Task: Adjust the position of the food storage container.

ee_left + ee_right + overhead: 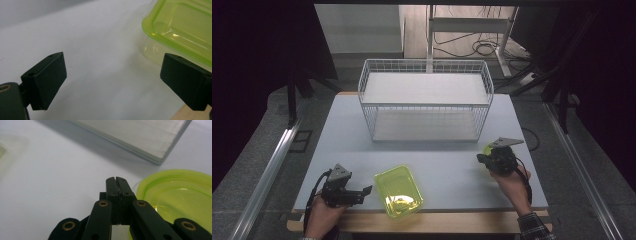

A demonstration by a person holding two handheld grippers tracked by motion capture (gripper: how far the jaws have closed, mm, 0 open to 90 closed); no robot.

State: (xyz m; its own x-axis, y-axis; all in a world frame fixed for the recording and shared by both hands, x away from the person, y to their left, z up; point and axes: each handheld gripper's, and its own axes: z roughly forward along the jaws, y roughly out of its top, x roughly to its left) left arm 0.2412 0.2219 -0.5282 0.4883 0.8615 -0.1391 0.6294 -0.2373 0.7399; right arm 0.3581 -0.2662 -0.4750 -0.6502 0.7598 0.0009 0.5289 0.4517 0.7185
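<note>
Flanking a green container (398, 191), left gripper (362, 192) jaws apart, right gripper (480, 159) jaws together beside possibly a green bowl (180, 195); wire basket (426, 102) stands behind.

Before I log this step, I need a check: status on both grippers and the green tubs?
Left gripper open beside rectangular green tub, not touching. Right gripper shut, empty, next to round green tub. Wire basket behind, nothing in the way.

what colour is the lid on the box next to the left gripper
Translucent lime green, on the box's lid; the left gripper view shows it best.
</note>
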